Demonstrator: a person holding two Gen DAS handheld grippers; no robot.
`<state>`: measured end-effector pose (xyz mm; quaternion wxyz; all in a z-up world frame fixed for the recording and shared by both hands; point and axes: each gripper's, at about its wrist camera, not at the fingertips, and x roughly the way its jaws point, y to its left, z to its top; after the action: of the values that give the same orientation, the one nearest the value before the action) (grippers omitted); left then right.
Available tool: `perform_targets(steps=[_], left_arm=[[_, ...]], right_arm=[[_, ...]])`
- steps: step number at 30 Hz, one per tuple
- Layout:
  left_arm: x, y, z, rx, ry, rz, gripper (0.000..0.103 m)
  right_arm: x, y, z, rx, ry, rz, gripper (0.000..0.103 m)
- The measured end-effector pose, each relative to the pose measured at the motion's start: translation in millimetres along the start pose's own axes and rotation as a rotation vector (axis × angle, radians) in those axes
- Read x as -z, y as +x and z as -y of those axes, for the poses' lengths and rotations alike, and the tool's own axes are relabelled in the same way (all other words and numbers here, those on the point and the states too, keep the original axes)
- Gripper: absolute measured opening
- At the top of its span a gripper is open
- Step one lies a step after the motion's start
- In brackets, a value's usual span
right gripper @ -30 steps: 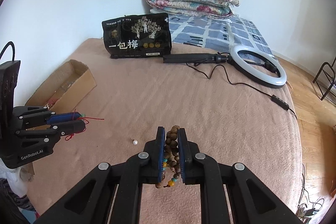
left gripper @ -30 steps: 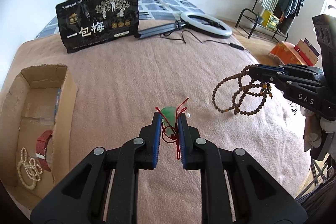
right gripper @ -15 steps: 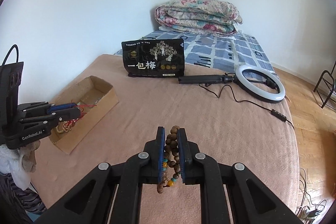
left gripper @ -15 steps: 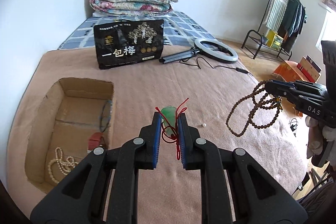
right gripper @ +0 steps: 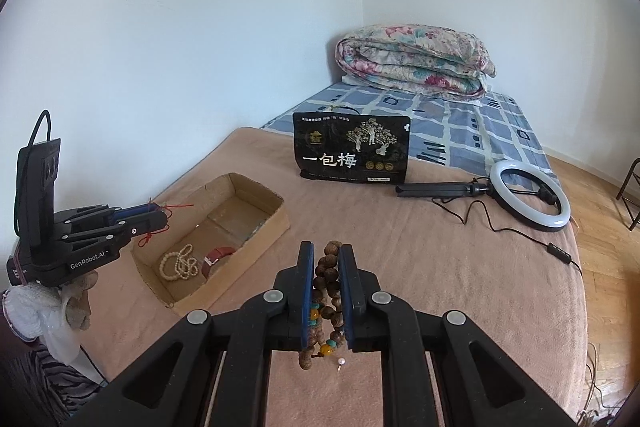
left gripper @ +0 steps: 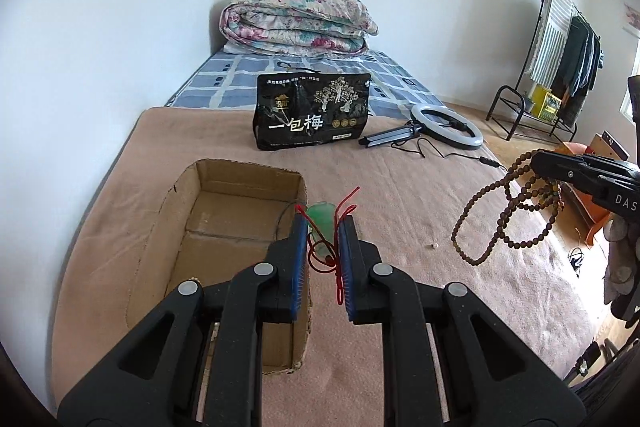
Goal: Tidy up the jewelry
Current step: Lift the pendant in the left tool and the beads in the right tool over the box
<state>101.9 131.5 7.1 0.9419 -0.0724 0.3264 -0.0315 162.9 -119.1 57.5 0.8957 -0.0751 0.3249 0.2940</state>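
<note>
Above the bed, left tool [left gripper: 323,227] clamping green pendant [left gripper: 320,223], right tool [right gripper: 325,267] clamping wooden beads [right gripper: 328,287]

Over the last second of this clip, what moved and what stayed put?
Both hands lifted and swung toward the cardboard box. The left gripper carried the green pendant on its red cord to the box's near edge; the right gripper followed with the wooden bead necklace. Nothing was grasped or released. The loose pearl, the pearl strand and red strap in the box, and the black bag stayed put.
</note>
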Motion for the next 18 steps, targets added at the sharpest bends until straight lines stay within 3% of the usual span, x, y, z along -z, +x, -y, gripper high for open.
perform_targets(steps=[8,18], left_arm=[[3,-15,-21,-0.03,-0.003,0.025,0.014],[14,-14,-54,-0.074,-0.019,-0.002,0.014]], right_arm=[[-20,10,-38,-0.047,-0.032,0.014,0.01],[-48,49,-86,-0.112,-0.065,0.018,0.01]])
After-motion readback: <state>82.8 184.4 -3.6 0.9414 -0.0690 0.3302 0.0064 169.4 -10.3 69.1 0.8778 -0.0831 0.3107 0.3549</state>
